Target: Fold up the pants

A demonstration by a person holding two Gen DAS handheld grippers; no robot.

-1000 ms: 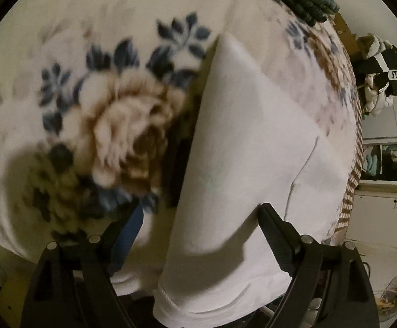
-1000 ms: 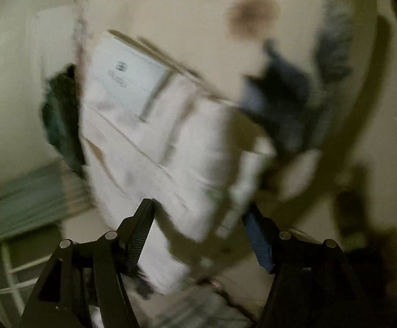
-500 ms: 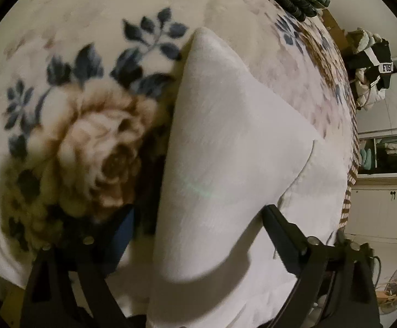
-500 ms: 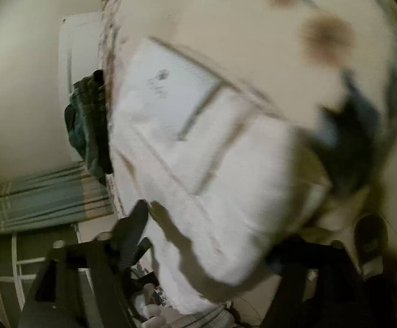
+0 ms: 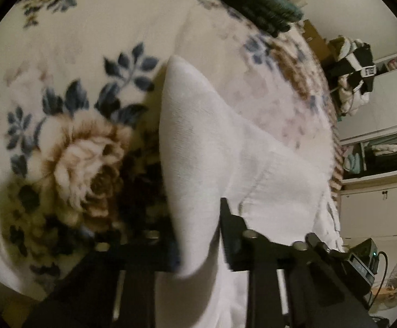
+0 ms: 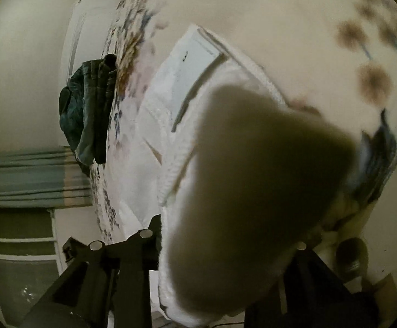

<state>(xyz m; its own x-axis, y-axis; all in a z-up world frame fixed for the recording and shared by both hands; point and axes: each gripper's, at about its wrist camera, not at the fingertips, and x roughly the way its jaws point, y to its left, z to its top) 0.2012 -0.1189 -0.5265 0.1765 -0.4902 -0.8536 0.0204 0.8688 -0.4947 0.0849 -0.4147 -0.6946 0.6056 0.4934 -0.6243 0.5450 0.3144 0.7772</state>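
On the flowered blanket (image 5: 61, 63), the left claw (image 5: 198, 235) has just closed on the white pants (image 5: 212, 147) and the right claw (image 6: 225, 248) has too, both gripping lifted cloth, ready, I'd say, to carry the fold over evenly

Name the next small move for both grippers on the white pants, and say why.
Probably lift and carry the gripped end across. The left gripper and right gripper have just closed on bunched folds of the white pants, whose rest lies flat on the floral blanket.
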